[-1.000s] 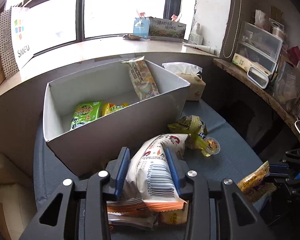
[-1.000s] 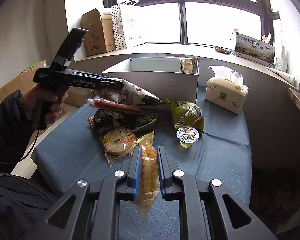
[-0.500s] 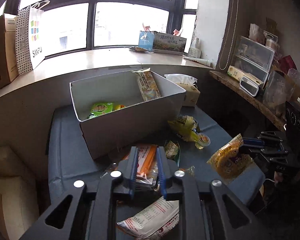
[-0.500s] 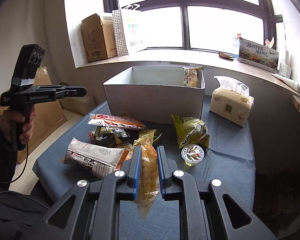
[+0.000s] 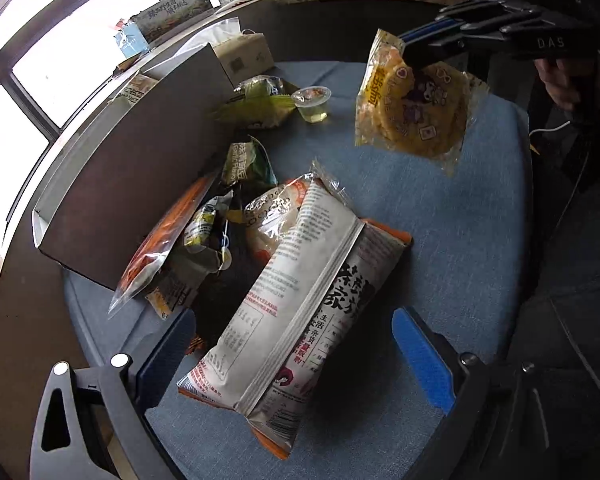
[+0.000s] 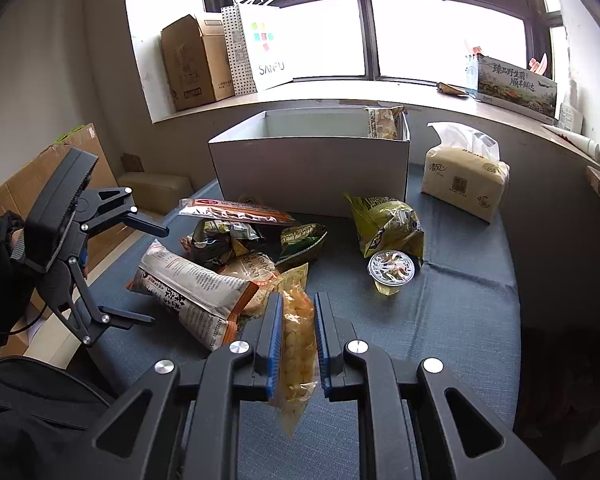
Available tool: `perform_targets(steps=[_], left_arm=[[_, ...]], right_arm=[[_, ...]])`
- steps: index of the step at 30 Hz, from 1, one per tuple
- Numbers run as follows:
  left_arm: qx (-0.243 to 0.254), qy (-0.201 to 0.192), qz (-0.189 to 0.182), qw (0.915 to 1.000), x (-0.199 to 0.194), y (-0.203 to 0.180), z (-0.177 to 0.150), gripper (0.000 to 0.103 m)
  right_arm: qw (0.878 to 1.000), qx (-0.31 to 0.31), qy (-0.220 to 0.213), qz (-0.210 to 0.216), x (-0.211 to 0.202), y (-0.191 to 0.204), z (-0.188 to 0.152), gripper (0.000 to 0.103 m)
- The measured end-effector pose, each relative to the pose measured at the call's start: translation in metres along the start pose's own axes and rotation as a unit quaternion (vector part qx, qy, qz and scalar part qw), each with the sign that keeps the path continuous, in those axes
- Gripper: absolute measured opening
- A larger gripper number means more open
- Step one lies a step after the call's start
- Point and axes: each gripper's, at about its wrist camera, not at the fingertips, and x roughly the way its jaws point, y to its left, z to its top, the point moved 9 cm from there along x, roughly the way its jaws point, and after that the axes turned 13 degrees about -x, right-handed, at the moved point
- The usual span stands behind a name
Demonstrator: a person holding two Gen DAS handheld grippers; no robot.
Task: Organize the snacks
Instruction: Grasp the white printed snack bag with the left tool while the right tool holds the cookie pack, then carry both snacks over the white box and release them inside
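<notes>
Left wrist cam looked steeply down, close over the white snack pack (image 5: 300, 312) on the worktop (image 5: 440, 240). Right wrist cam sat lower-angled, facing the white box (image 6: 312, 168) and window (image 6: 440, 32). Both views shared the snack pile, jelly cup (image 5: 312, 102) (image 6: 392, 272) and box; each saw the other gripper.

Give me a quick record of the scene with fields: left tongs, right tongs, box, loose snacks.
left tongs: jaws opening wide, nothing gripped, above the long white snack pack
right tongs: shut on yellow puffed-snack bag, held off the table
box: white cardboard box, open, a snack bag leaning in its corner
loose snacks: green bag, jelly cup beside it on the blue tablecloth
</notes>
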Motion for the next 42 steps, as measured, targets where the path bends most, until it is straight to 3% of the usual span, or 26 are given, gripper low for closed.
perform_targets(steps=[3,5,7,8,10,12,16,19,21,24,27,30,33,35,38,40,42], left_arm=[[-0.012,0.014,0.003,0.9998,0.017,0.006,-0.006,0.097],[-0.036,0.024,-0.004,0.9991,0.022,0.009,-0.012,0.060],[-0.068,0.024,-0.016,0.9973,0.018,0.011,-0.015,0.041],[-0.093,0.017,-0.014,0.9954,0.013,0.015,-0.015,0.039],[-0.166,-0.008,-0.022,0.9859,-0.002,0.025,-0.015,0.038],[-0.247,-0.042,-0.077,0.9650,-0.023,0.032,-0.014,0.038],[-0.317,-0.123,-0.123,0.9322,-0.072,0.042,-0.004,0.038],[-0.373,-0.185,-0.151,0.8966,-0.104,0.062,0.011,0.037],[-0.387,-0.217,-0.141,0.8852,-0.117,0.079,0.029,0.037],[-0.395,-0.241,-0.127,0.8771,-0.128,0.101,0.051,0.037],[-0.391,-0.258,-0.105,0.8773,-0.123,0.129,0.086,0.037],[-0.402,-0.266,-0.095,0.8712,-0.117,0.158,0.109,0.037],[-0.427,-0.260,-0.076,0.8627,-0.108,0.192,0.125,0.038],[-0.454,-0.255,-0.080,0.8500,-0.095,0.215,0.134,0.037],[-0.463,-0.242,-0.049,0.8512,-0.072,0.241,0.147,0.037],[-0.473,-0.225,-0.055,0.8503,-0.053,0.253,0.153,0.038],[-0.490,-0.201,-0.057,0.8463,-0.032,0.261,0.155,0.041]], right_arm=[[1.000,0.006,-0.002,0.001,-0.002,-0.002,-0.003,0.016],[1.000,0.008,-0.003,0.001,-0.002,-0.001,-0.004,0.016],[1.000,0.007,0.000,0.002,-0.002,-0.001,-0.005,0.016],[1.000,0.009,0.000,0.002,-0.001,-0.002,-0.006,0.016],[1.000,0.014,-0.002,0.003,-0.001,-0.003,-0.007,0.016],[1.000,0.018,-0.007,0.003,-0.003,-0.005,-0.006,0.016],[0.999,0.039,-0.023,0.009,-0.006,-0.010,0.003,0.016],[0.997,0.060,-0.042,0.014,-0.009,-0.017,0.016,0.016],[0.996,0.064,-0.055,0.013,-0.011,-0.021,0.030,0.016],[0.996,0.053,-0.070,0.007,-0.013,-0.028,0.056,0.016],[0.996,0.035,-0.087,0.002,-0.014,-0.035,0.088,0.016],[0.995,0.018,-0.099,-0.010,-0.009,-0.044,0.124,0.016],[0.993,0.018,-0.115,-0.009,-0.002,-0.058,0.164,0.016],[0.992,0.029,-0.125,-0.005,0.007,-0.070,0.189,0.016],[0.990,0.042,-0.133,-0.001,0.022,-0.086,0.223,0.016],[0.992,0.036,-0.114,-0.026,0.042,-0.097,0.237,0.016],[0.995,0.047,-0.089,-0.022,0.068,-0.105,0.243,0.016]])
